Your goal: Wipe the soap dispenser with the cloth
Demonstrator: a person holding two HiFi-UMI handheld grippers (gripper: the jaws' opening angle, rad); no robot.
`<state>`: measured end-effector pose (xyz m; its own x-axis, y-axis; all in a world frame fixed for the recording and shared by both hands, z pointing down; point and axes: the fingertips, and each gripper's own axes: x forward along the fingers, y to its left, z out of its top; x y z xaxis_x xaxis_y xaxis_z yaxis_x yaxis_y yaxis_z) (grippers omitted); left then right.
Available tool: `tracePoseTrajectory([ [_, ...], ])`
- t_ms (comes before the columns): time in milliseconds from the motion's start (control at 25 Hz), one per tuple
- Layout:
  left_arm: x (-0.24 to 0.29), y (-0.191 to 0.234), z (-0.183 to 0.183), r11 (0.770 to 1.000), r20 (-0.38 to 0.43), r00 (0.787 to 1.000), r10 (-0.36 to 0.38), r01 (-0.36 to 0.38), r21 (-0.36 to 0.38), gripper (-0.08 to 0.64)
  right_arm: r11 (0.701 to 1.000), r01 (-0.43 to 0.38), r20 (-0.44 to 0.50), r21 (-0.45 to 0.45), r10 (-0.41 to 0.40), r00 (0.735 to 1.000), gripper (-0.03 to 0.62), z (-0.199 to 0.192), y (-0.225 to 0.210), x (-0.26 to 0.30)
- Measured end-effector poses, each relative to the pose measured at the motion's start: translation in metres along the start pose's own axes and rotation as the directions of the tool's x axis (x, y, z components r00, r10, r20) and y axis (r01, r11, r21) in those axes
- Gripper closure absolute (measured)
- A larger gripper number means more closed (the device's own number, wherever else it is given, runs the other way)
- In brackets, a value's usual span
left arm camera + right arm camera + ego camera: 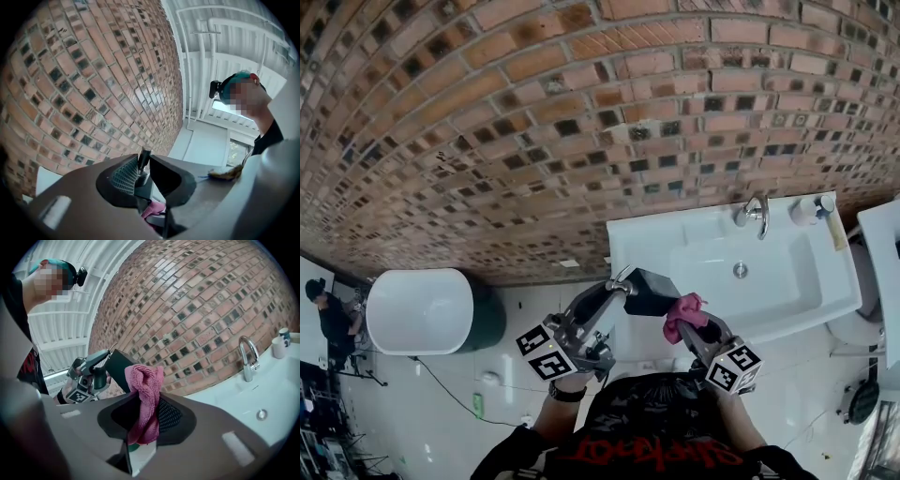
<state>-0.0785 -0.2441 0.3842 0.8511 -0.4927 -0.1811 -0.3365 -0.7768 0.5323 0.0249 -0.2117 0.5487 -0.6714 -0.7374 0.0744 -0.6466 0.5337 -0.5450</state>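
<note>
In the head view a dark, boxy soap dispenser (pixel 652 292) with a silver pump top is held up in front of me, over the near left corner of the sink. My left gripper (pixel 620 283) is shut on its pump neck. The left gripper view shows the thin dark stem (pixel 144 160) pinched between the jaws. My right gripper (pixel 694 325) is shut on a bunched pink cloth (pixel 683 313), which touches the dispenser's right side. In the right gripper view the cloth (pixel 145 397) hangs over the jaws, with the dispenser (pixel 120 368) and left gripper (pixel 92 365) just behind it.
A white sink (pixel 787 272) with a chrome tap (pixel 757 214) and a small white container (pixel 814 208) at its back corner stands against the brick wall (pixel 534 112). A white rounded tub (pixel 422 311) sits to the left. Another person (pixel 328 314) is at the far left.
</note>
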Motion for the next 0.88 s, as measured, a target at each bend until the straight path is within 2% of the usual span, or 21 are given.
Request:
tracePoseTrajectory([
  [120,-0.010,0.001,0.006,1.000,0.029,1.000,-0.008,0.008,0.018,0.492,0.997,0.077,-0.037,-0.025,-0.078,0.996,0.502,-0.003,-0.017,-0.011],
  [200,-0.016,-0.005,0.007,0.997,0.020,0.999,-0.035,0.033,0.067,0.492,0.997,0.070,-0.009,-0.025,-0.070,0.997,0.502,0.013,-0.019,-0.020],
  [280,-0.018,-0.015,0.004,0.987,-0.024,0.997,-0.068,0.071,0.148,0.494,0.999,-0.014,0.054,-0.040,0.016,0.998,0.500,0.046,-0.004,-0.025],
  [360,-0.017,-0.027,-0.003,0.965,-0.081,0.992,-0.095,0.112,0.236,0.494,0.988,-0.128,0.094,-0.090,0.137,0.986,0.500,0.081,0.026,-0.026],
  [440,-0.015,-0.038,-0.013,0.934,-0.136,0.984,-0.117,0.156,0.322,0.493,0.960,-0.250,0.104,-0.126,0.263,0.959,0.500,0.106,0.060,-0.022],
  [520,-0.014,-0.049,-0.022,0.902,-0.178,0.973,-0.149,0.208,0.379,0.493,0.925,-0.356,0.098,-0.131,0.369,0.924,0.500,0.115,0.088,-0.016],
  [600,-0.014,-0.059,-0.025,0.885,-0.187,0.963,-0.193,0.253,0.390,0.494,0.902,-0.414,0.082,-0.118,0.425,0.902,0.500,0.112,0.103,-0.009],
  [640,-0.015,-0.064,-0.023,0.884,-0.177,0.960,-0.218,0.271,0.381,0.494,0.900,-0.423,0.079,-0.103,0.431,0.899,0.500,0.107,0.103,-0.008],
  [760,-0.019,-0.074,-0.014,0.888,-0.130,0.947,-0.293,0.320,0.329,0.494,0.915,-0.402,0.094,-0.038,0.404,0.910,0.500,0.093,0.090,-0.011],
  [880,-0.024,-0.079,-0.008,0.883,-0.107,0.934,-0.340,0.356,0.307,0.494,0.935,-0.355,0.077,-0.014,0.355,0.932,0.500,0.074,0.073,-0.017],
])
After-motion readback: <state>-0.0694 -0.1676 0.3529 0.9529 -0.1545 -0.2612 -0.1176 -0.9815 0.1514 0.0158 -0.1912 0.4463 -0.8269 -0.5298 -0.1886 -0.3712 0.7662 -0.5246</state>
